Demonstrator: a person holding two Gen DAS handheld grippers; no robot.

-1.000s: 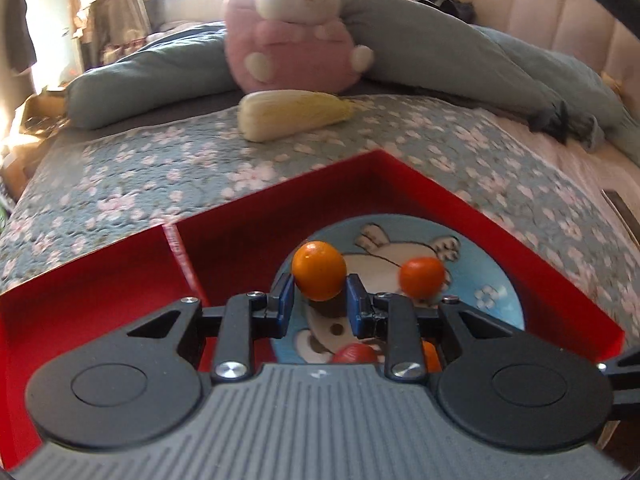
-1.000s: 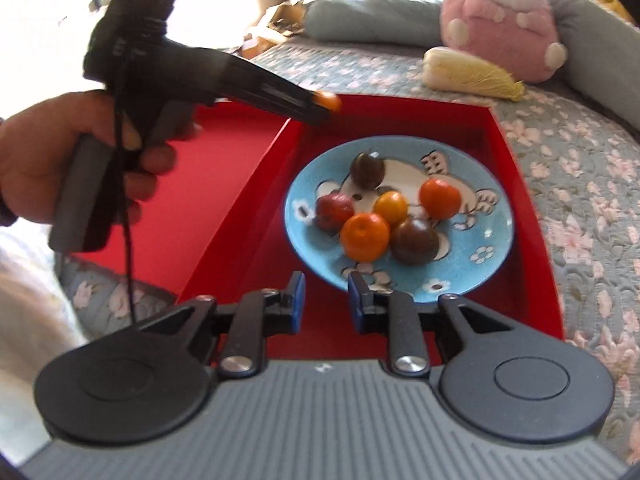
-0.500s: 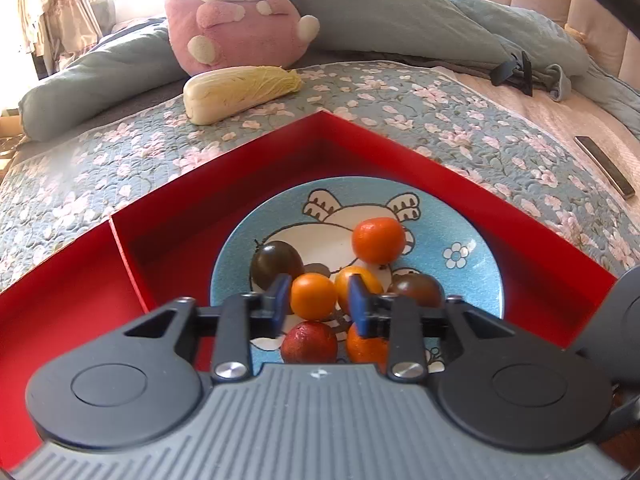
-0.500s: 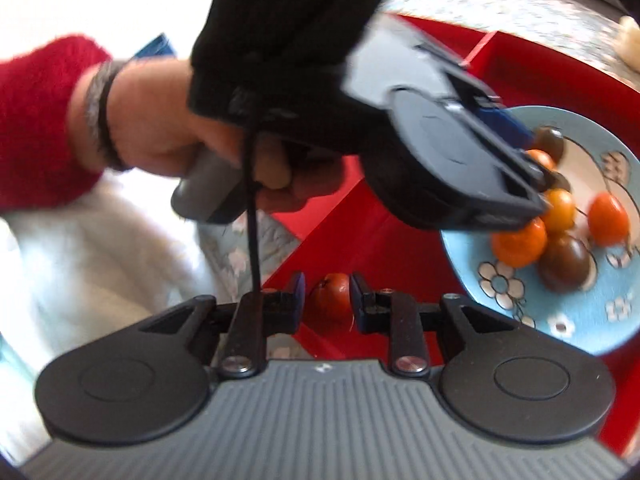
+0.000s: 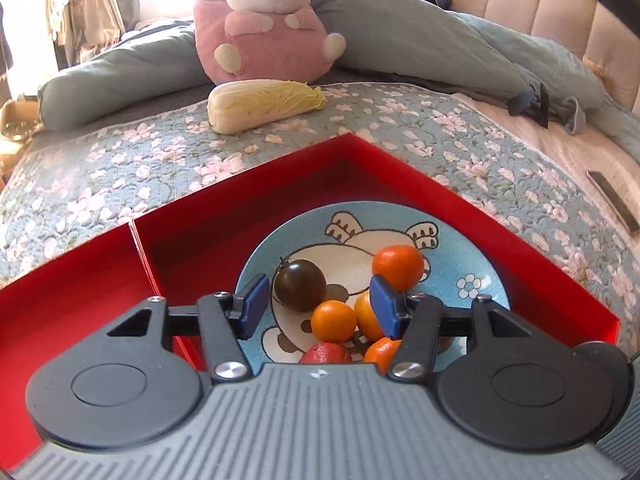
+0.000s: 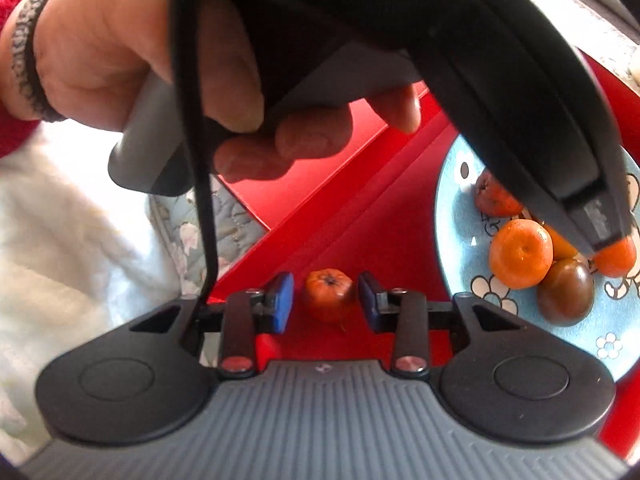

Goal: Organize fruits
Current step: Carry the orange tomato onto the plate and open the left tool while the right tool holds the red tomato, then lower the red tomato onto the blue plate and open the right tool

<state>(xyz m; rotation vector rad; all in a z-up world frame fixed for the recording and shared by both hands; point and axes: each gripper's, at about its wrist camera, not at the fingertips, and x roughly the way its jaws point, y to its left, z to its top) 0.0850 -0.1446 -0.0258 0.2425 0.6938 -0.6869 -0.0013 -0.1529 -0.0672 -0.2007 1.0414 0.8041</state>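
A blue cartoon plate (image 5: pixel 472 252) lies in a red tray (image 5: pixel 240 216). On it are a dark tomato (image 5: pixel 300 286), several orange fruits, one small orange fruit (image 5: pixel 334 320) lying free between my fingers, and a red fruit (image 5: pixel 326 354). My left gripper (image 5: pixel 318 308) is open just above them. In the right wrist view my right gripper (image 6: pixel 324 300) is open around a red hawthorn-like fruit (image 6: pixel 329 294) that rests on the tray floor (image 6: pixel 360 224) beside the plate (image 6: pixel 456 216). The left gripper's body (image 6: pixel 480 60) and the hand fill the upper part.
The tray lies on a floral quilt (image 5: pixel 120 168). A napa cabbage (image 5: pixel 264 104), a pink plush toy (image 5: pixel 264 20) and grey pillows lie behind. A dark flat object (image 5: pixel 612 200) lies on the bed at right. White fabric (image 6: pixel 60 240) is left of the tray.
My left gripper has opened and let the small orange fruit go onto the plate. My right gripper has opened around the red fruit, which now rests on the tray floor.
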